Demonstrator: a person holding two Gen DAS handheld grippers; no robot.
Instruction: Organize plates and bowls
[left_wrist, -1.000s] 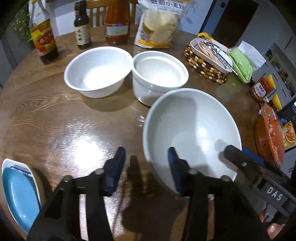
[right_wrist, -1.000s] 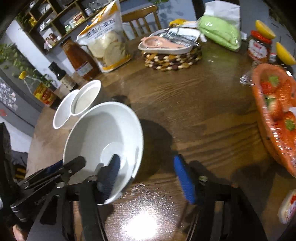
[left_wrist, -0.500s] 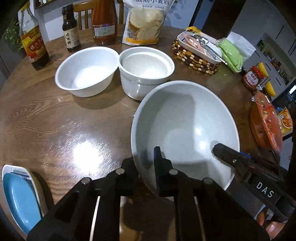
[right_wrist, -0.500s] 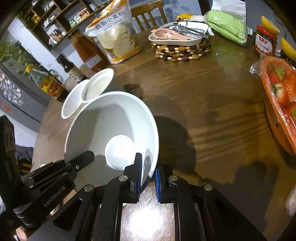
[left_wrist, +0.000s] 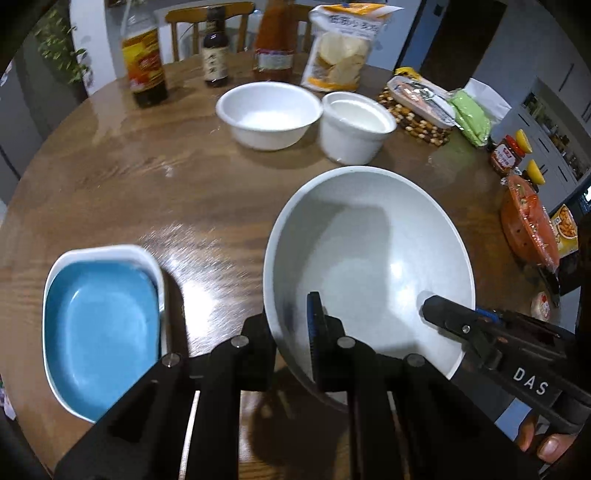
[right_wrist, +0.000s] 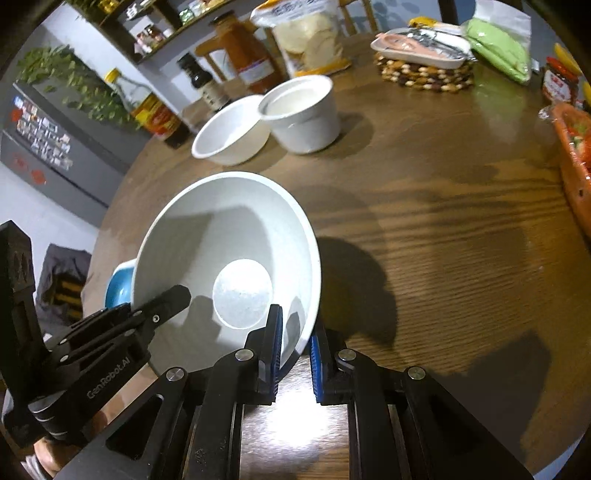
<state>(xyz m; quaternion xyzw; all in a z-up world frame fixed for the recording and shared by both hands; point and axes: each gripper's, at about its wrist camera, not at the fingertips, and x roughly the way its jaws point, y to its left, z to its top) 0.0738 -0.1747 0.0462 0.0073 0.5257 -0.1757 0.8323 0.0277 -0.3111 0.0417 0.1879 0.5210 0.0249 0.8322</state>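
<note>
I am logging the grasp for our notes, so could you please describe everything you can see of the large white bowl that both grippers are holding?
The large, wide white bowl looks like glazed ceramic, with a smooth, empty, glossy interior and a small flat round bottom. It is tilted and appears lifted off the round wooden table, casting a shadow there. The left gripper pinches its near rim, one finger inside and one outside; the right gripper clamps the opposite rim likewise. Nothing else touches it. The blue-and-white rectangular dish lies to its left.
</note>
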